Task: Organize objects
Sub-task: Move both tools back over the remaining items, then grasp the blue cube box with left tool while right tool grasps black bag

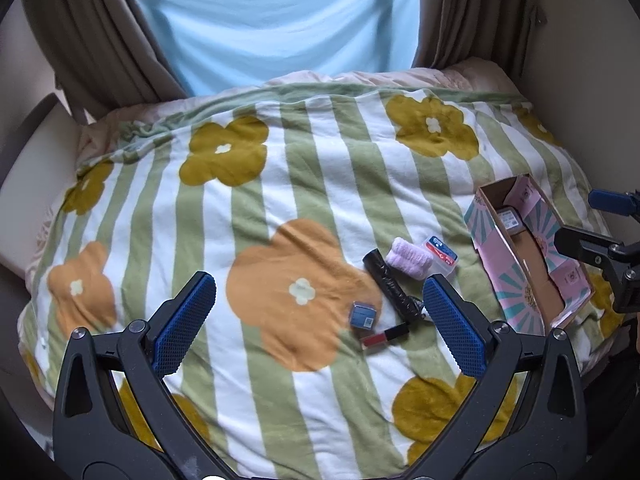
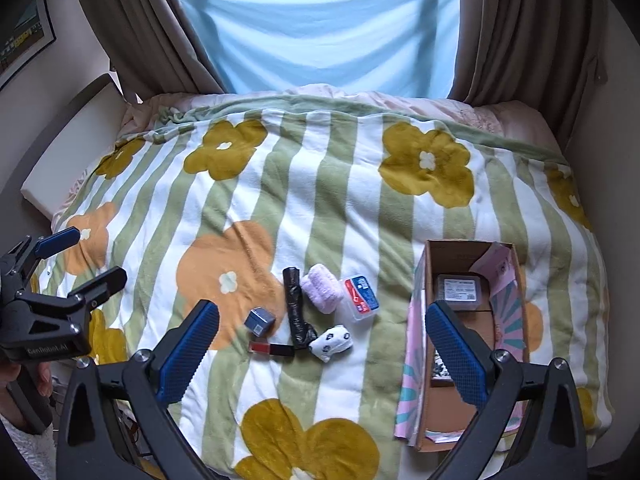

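While both grippers [image 1: 320,320] [image 2: 322,352] hover spread, blanket [image 2: 360,208] lies beneath

"GenRobot.AI" stands on the left gripper [image 2: 90,256]

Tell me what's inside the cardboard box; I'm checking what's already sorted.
The cardboard box holds a flat dark packet with a label. The right gripper hides part of its floor.

bedroom | flowered blanket [image 2: 320,208] on bed | window curtains [image 2: 136,28]
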Demonstrator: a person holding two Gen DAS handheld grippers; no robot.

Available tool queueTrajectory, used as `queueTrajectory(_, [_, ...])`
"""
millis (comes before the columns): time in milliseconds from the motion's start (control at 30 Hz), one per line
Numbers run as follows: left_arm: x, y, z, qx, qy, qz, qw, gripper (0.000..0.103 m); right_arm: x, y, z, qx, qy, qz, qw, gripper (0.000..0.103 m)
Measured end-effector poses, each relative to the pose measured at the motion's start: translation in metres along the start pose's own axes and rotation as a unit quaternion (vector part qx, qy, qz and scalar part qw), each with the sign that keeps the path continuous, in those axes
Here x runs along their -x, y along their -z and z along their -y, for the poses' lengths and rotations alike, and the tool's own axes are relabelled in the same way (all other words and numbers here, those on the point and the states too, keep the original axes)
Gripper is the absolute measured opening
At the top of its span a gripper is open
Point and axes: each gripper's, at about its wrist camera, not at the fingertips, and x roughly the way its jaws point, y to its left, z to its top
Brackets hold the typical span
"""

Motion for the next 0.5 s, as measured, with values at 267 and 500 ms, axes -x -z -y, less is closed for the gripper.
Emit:
queueTrajectory(267, [-0.041, 0.023, -0.002, -0.04, 0.054, -0.029, 0.9973, 0.103, -0.045, 0.012, -0.015, -0.012, -0.007, -0.022, 1.0, 0.095])
queueTrajectory(500, [-0.118, 0.064, 0.007, -0.073, 0.093, -0.063, 0.991, 0.102, -0.122, 0.037, -0.023, -0.031, -0.032, -0.055, 0.997, 0.089])
